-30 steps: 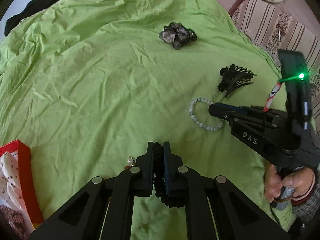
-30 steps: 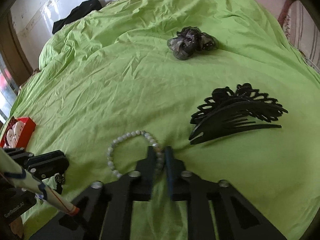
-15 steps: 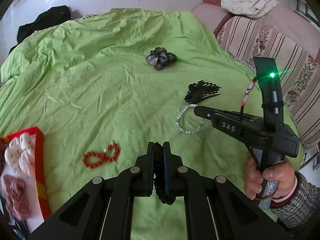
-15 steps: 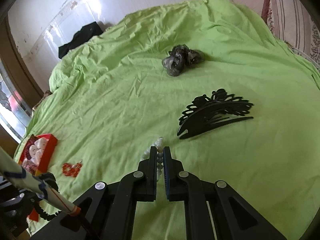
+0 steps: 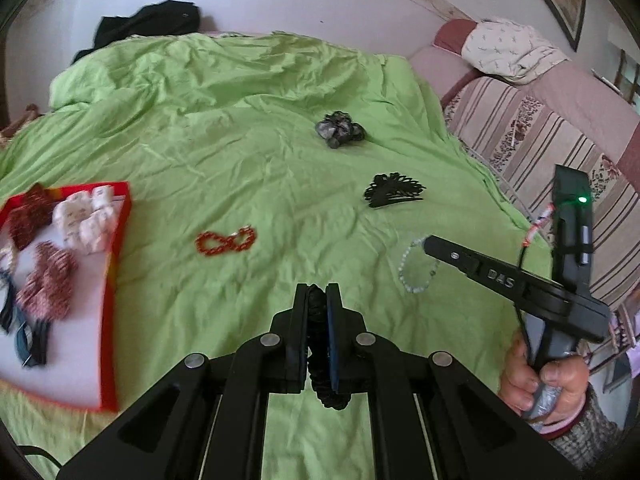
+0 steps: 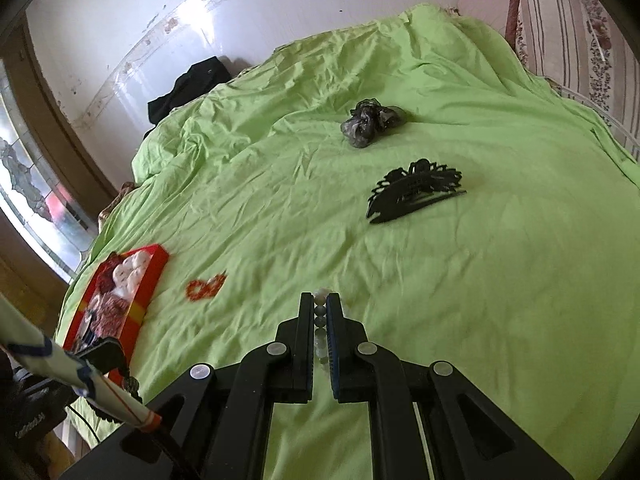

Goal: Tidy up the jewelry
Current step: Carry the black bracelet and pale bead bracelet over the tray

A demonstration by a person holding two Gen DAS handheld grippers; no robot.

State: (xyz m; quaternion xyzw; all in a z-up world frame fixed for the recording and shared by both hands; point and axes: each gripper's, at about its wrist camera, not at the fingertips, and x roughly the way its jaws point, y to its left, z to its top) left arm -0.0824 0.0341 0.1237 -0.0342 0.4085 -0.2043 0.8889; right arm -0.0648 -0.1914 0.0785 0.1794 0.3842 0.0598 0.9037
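Left wrist view shows our left gripper (image 5: pixel 317 312) clamped on a black spiral hair tie (image 5: pixel 326 384), whose coils fill the narrow gap between the jaws and bulge out below them. Ahead and to the left of those jaws a red bead bracelet (image 5: pixel 225 240) lies twisted into a figure eight on the green bedsheet (image 5: pixel 240 152). Farther left sits a red-rimmed tray (image 5: pixel 116 264) with a white floor, already holding white, dark red and teal hair pieces; they are blurred. Ahead and to the right lie a black filigree hair claw (image 5: pixel 394 191) and, beyond it, a grey-black scrunchie (image 5: pixel 340 134), well apart from each other.

To the right of our left jaws, our right hand (image 5: pixel 540 380) carries the right gripper (image 5: pixel 430 242), from whose tip a pale green bead bracelet (image 5: pixel 416 270) hangs as a loose ring of small, translucent, rounded beads.

Seen from the right wrist, our right gripper (image 6: pixel 320 308) is pinched on that pale green bead bracelet (image 6: pixel 320 320): a single file of beads runs down the slit between the jaws. From these jaws the red bead bracelet (image 6: pixel 205 286) is ahead left and the red-rimmed tray (image 6: pixel 154 272) lies further left.
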